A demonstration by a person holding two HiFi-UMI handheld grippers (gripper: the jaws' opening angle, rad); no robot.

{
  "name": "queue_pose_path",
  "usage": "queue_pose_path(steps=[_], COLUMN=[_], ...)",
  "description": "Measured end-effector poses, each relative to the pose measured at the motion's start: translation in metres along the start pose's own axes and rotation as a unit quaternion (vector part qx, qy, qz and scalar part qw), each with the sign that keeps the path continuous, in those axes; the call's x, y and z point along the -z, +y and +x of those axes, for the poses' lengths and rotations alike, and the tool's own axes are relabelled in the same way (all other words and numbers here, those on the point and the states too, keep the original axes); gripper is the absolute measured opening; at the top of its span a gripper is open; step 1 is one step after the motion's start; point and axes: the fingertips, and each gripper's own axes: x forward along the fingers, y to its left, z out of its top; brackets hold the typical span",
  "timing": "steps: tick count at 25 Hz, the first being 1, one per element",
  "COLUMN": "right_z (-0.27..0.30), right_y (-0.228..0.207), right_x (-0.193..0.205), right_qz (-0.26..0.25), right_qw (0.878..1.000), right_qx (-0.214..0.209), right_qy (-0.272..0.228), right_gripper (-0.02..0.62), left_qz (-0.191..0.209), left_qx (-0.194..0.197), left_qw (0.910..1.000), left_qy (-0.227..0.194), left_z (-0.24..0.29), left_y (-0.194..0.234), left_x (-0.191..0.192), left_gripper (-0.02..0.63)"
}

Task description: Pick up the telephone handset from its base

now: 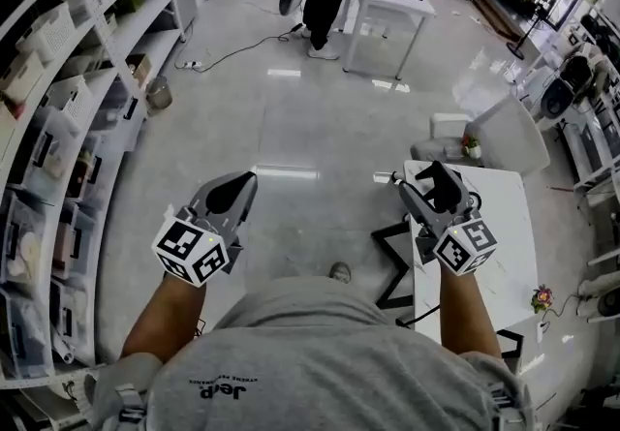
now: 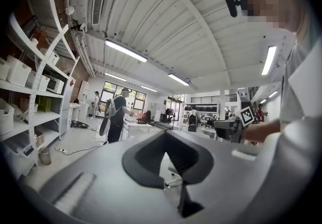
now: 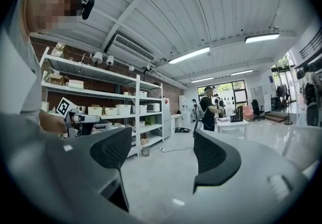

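Handset unseen. Left gripper point(image 1: 240, 187) is clenched empty, right gripper point(image 1: 426, 184) parted empty; base could be missed by blind reaching.

Head view looks steeply down; all views share the shelving point(image 1: 68, 100).

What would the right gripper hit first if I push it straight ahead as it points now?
Nothing close, it seems: the open right gripper frames only glossy grey floor, with the tall white shelving rack and a standing person far beyond. Depth is hard to judge.
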Motion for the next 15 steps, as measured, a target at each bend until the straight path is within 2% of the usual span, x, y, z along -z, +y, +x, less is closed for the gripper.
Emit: queue_pose_path(steps=[9, 15], right_z=[0.070, 0.109], right_y=[-0.147, -0.204], right_x=[-0.013, -0.008], right_qz=[0.000, -0.015], right_qw=[0.998, 0.997], right_qx=[-0.065, -0.081], right_qy=[-0.006, 0.000], right_gripper=[0.365, 0.365], left_qz=[-0.005, -0.007], left_qx=[-0.069, -0.063], left_qw=[0.9975, 0.9979], left_qy=[-0.013, 0.010], left_z=[0.139, 0.219], left_y=[0.008, 0.009], left_x=[-0.014, -0.005], left_gripper=[0.058, 0.058])
